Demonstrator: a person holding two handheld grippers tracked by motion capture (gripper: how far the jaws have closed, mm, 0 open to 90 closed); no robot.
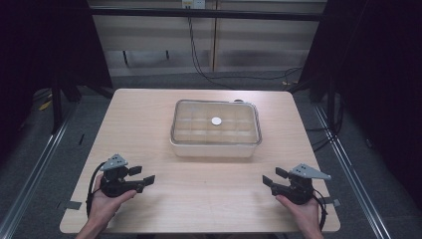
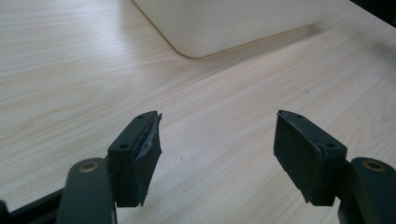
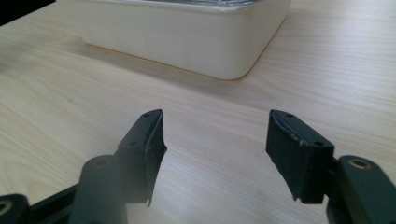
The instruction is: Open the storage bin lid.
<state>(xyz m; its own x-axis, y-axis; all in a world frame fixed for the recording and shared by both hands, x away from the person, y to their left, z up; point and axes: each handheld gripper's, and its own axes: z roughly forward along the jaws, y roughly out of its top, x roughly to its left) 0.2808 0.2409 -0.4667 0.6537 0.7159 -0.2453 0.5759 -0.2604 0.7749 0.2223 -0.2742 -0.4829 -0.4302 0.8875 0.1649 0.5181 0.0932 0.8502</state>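
Note:
A white rectangular box (image 1: 216, 144) with a clear lid and a small white round piece on top (image 1: 216, 120) stands in the middle of the wooden table (image 1: 149, 119). My left gripper (image 1: 144, 177) rests low at the near left, held by a hand, jaws open with nothing between them. My right gripper (image 1: 271, 178) rests at the near right, also open and empty. In the left gripper view the box corner (image 2: 205, 32) lies ahead of the open gripper (image 2: 217, 140). In the right gripper view the box (image 3: 187, 37) lies ahead of the open gripper (image 3: 215, 135).
Bare light wood lies between both grippers and the box. Black cables (image 1: 199, 55) run across the floor behind the table. Metal rails (image 1: 45, 149) flank the table on both sides. Tape marks sit at the near table corners (image 1: 73, 204).

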